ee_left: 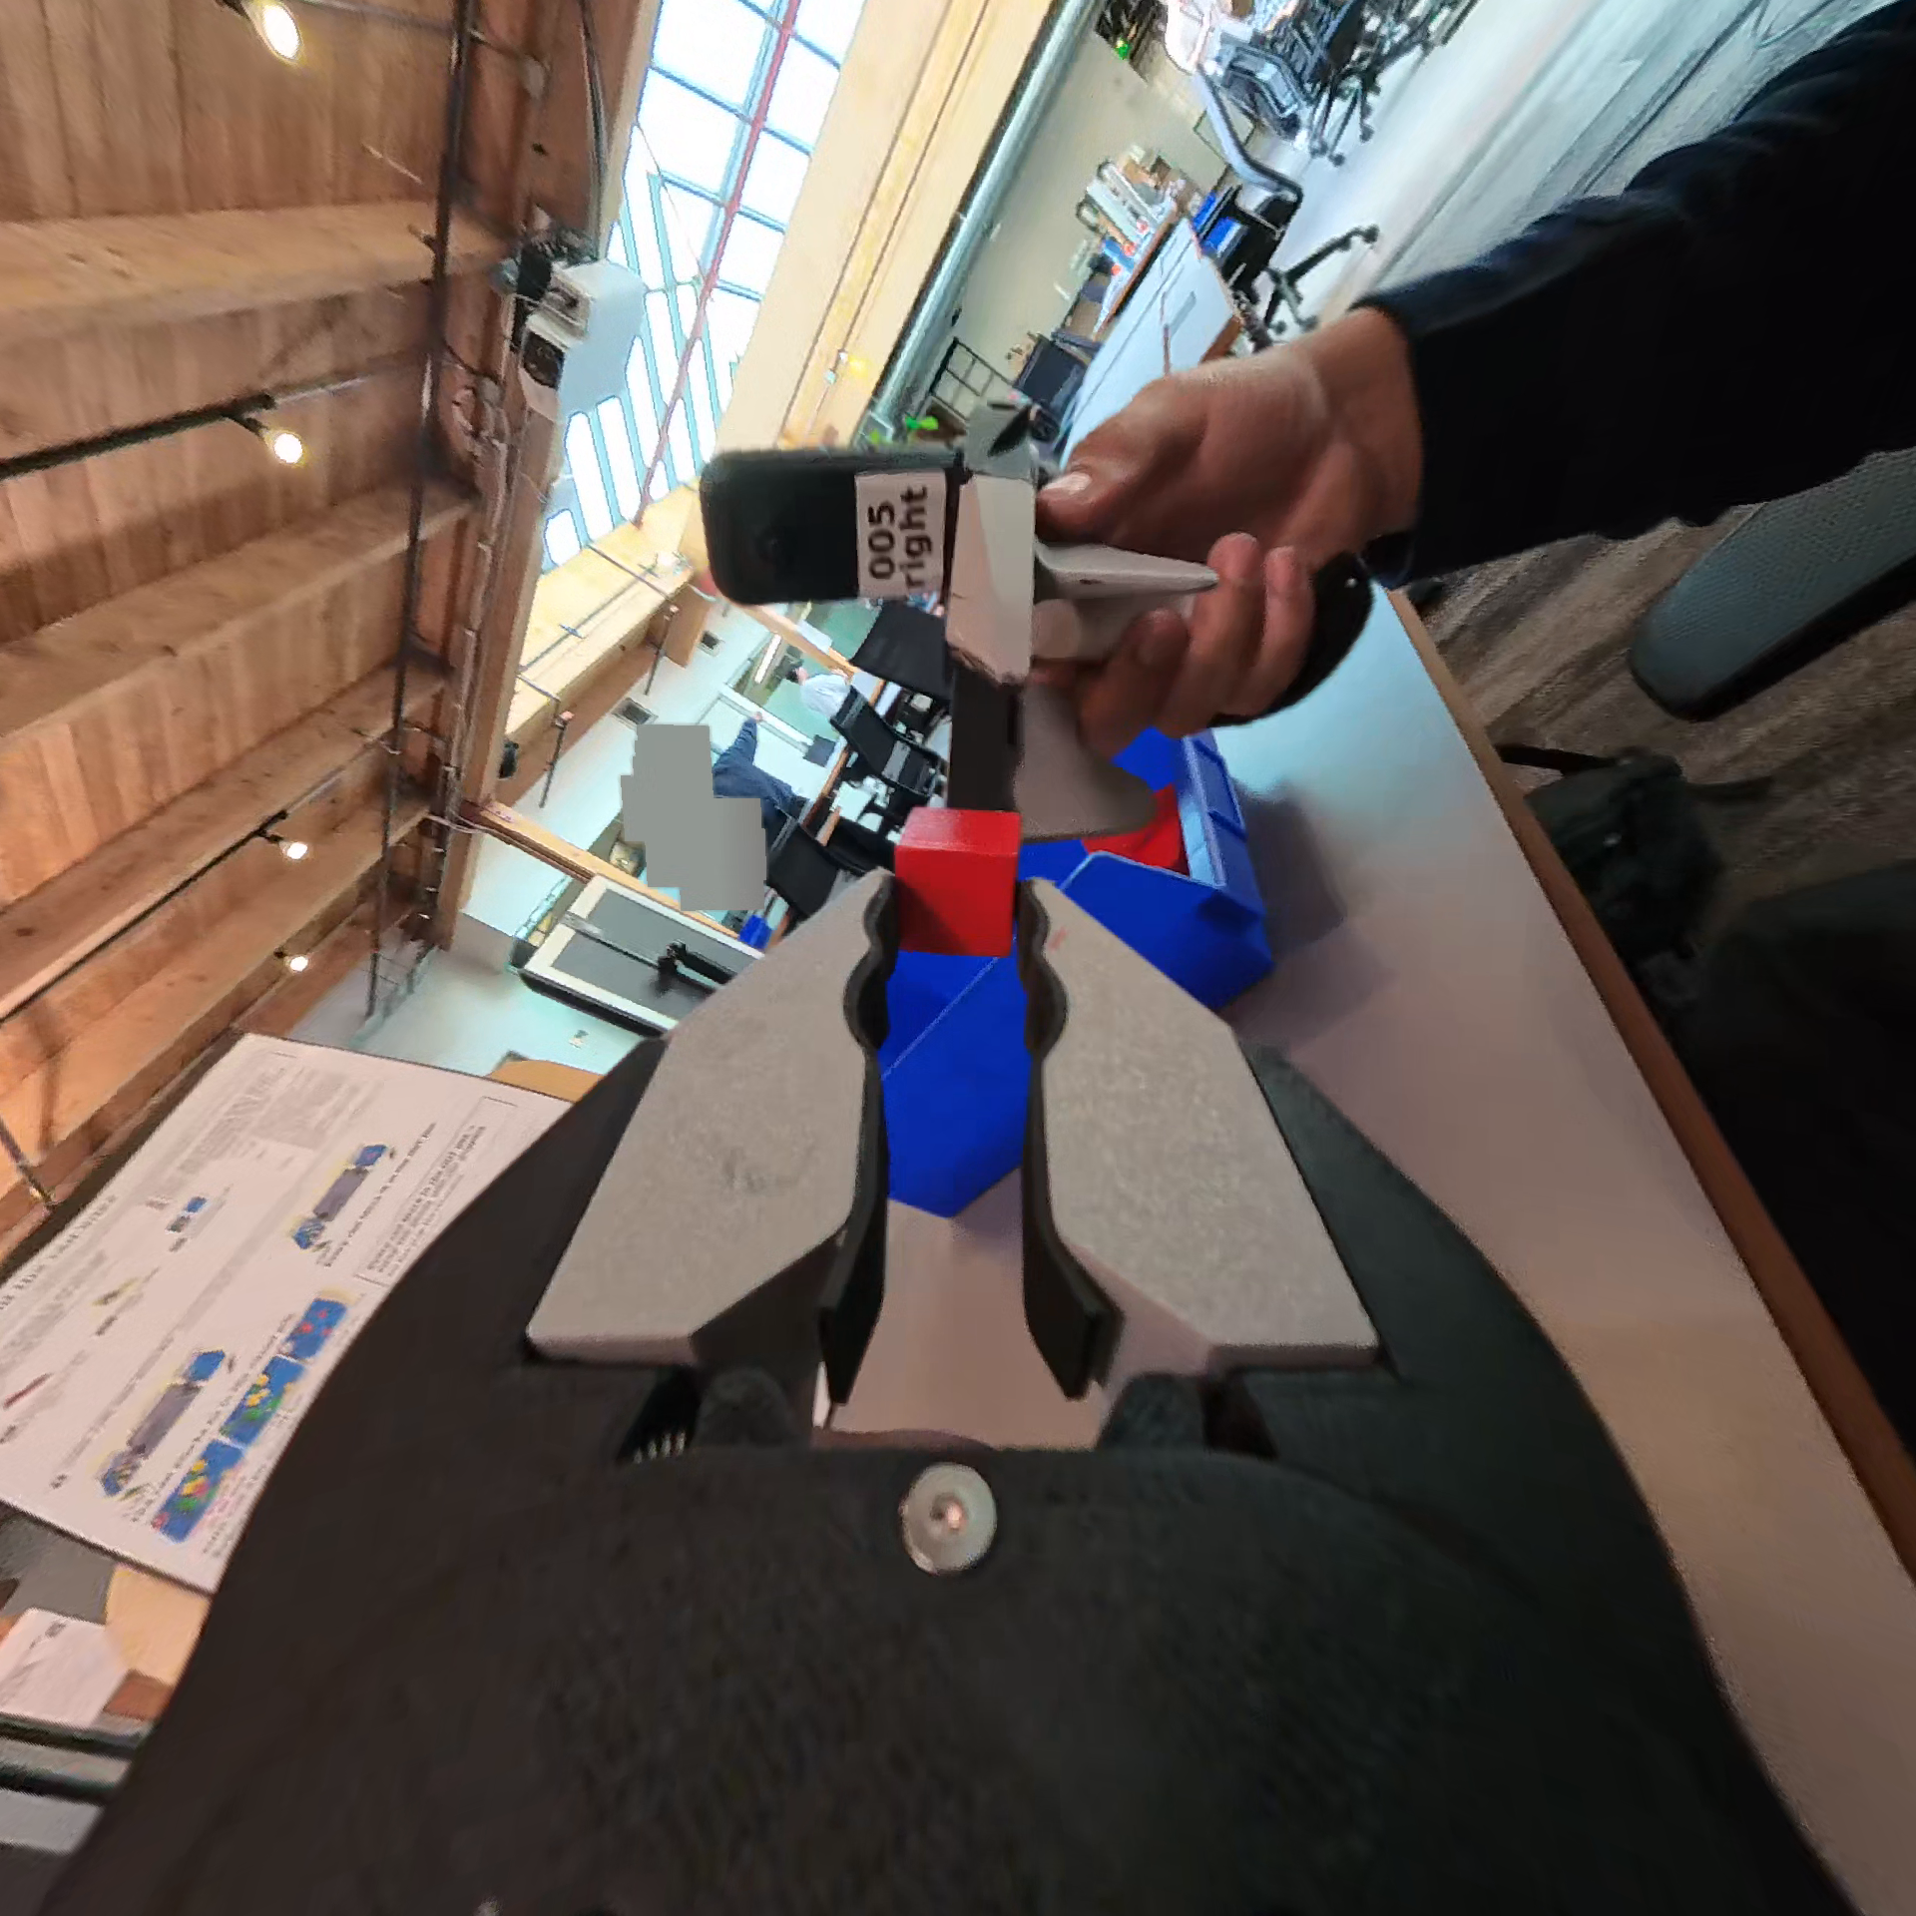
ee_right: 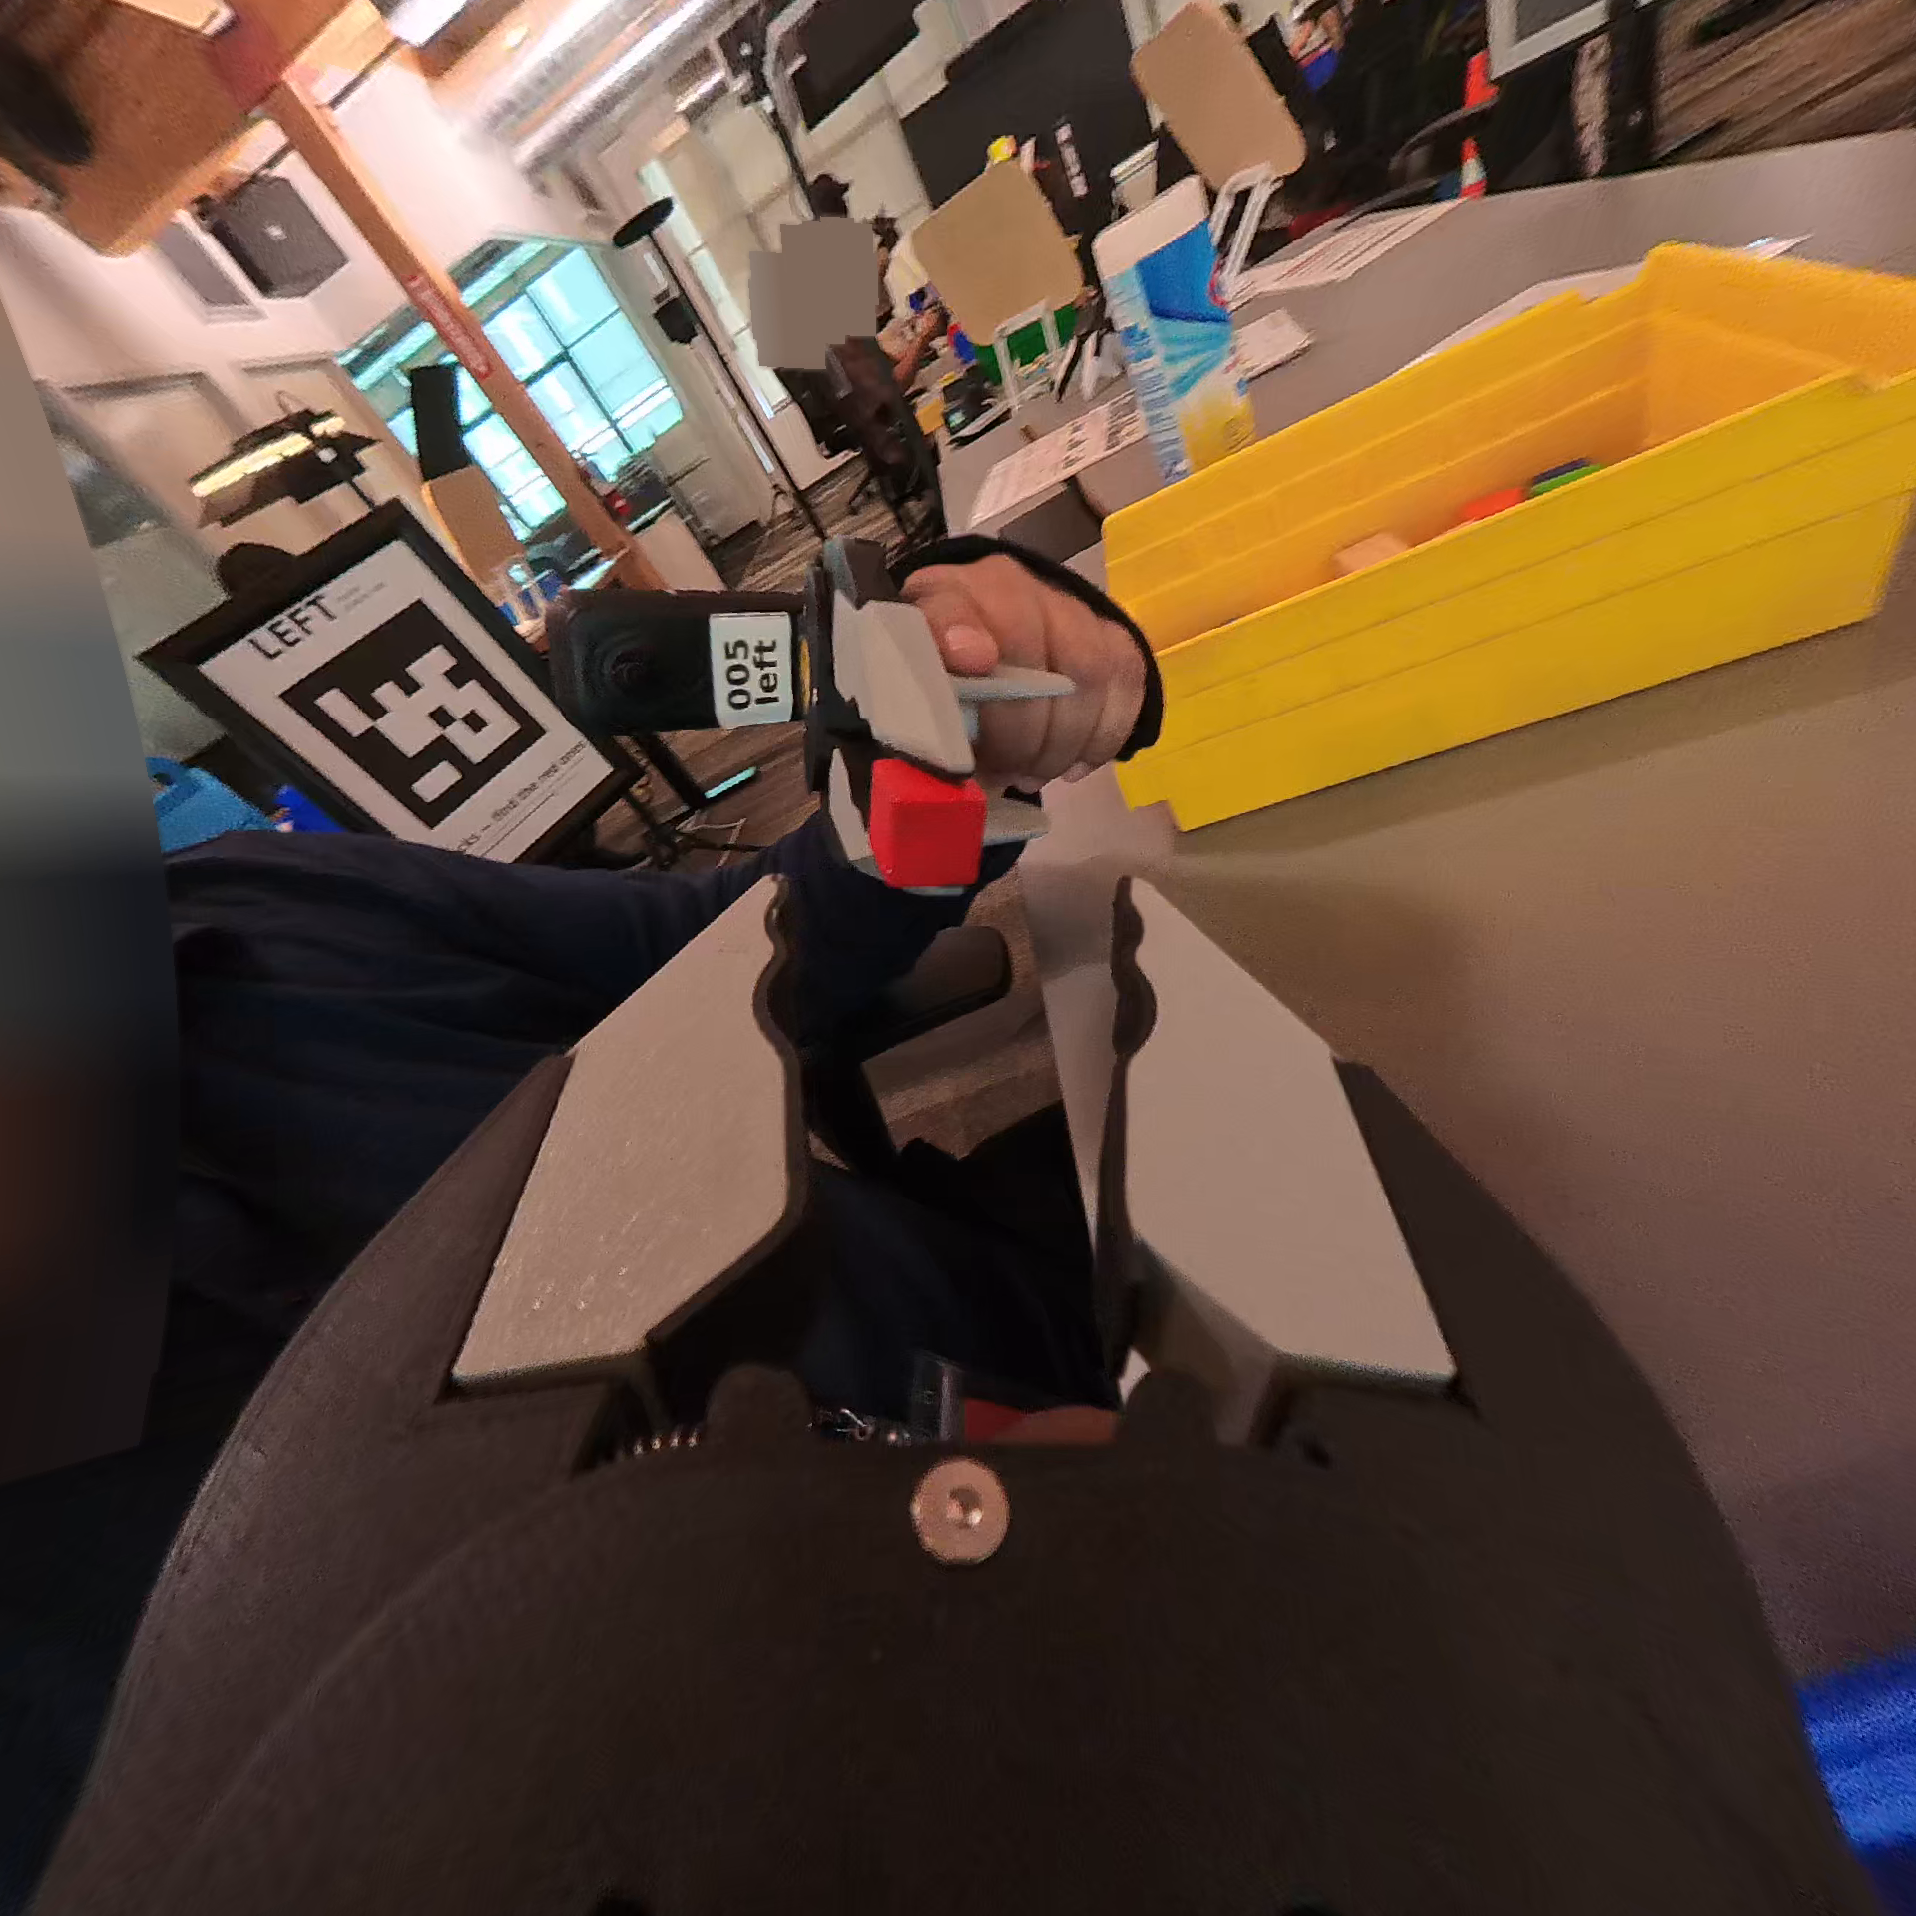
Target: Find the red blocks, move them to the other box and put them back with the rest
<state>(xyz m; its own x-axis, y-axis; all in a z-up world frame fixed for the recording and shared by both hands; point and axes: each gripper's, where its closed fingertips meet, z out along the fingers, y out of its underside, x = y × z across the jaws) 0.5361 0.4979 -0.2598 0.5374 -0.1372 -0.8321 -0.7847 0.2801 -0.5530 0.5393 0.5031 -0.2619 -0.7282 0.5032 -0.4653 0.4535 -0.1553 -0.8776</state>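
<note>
My left gripper [ee_left: 956,912] is shut on a red block [ee_left: 956,897], both pads pressing its sides at the fingertips. It holds the block in the air over a blue box [ee_left: 1192,923] on the grey table [ee_left: 1452,1140]; something red [ee_left: 1146,842] lies in that box. The right wrist view shows the same red block [ee_right: 926,829] in the left gripper's fingers. My right gripper [ee_right: 949,933] is open and empty, just short of the block. In the left wrist view the right gripper [ee_left: 1037,809] hangs right above the block. A yellow box [ee_right: 1503,643] holds several coloured blocks.
A wipes canister [ee_right: 1172,342] stands behind the yellow box. A framed sign with a black-and-white marker [ee_right: 404,705] stands off the table. A printed sheet [ee_left: 207,1296] lies at the left. The table's wooden edge [ee_left: 1659,1089] runs along the right; a chair [ee_left: 1783,601] is beyond.
</note>
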